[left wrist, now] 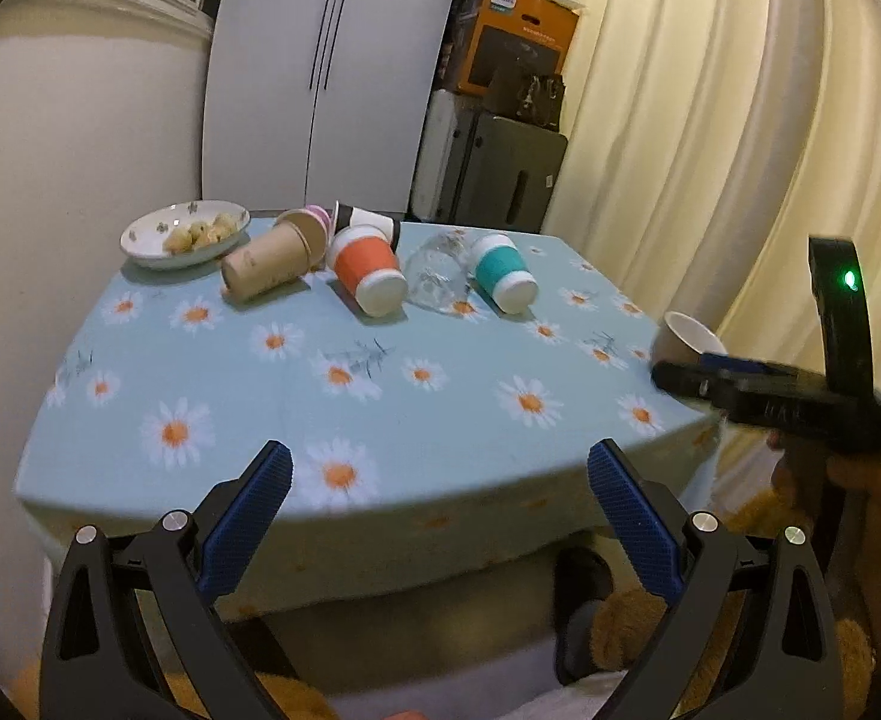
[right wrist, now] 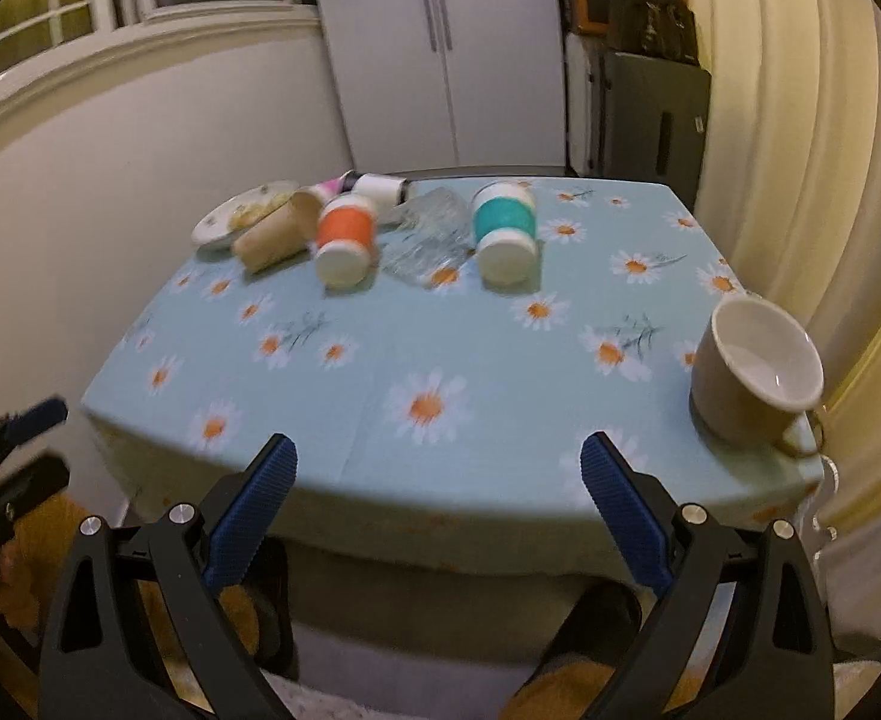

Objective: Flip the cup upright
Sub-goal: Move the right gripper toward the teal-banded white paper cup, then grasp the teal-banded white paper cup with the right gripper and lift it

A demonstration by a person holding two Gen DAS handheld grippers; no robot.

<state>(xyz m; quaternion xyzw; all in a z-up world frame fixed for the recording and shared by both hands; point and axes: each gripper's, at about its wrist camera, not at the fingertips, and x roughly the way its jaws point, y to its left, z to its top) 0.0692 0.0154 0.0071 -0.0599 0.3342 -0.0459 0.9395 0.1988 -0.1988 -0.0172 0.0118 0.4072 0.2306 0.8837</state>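
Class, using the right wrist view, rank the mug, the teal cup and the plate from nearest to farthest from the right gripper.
1. Mug, tilted at the table's near right edge.
2. Teal cup, lying mid-table, farther back.
3. Plate, far left corner.

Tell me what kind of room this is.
Probably a home kitchen or dining corner: a daisy tablecloth carrying tipped cups and a snack plate, a white fridge behind, curtains alongside.
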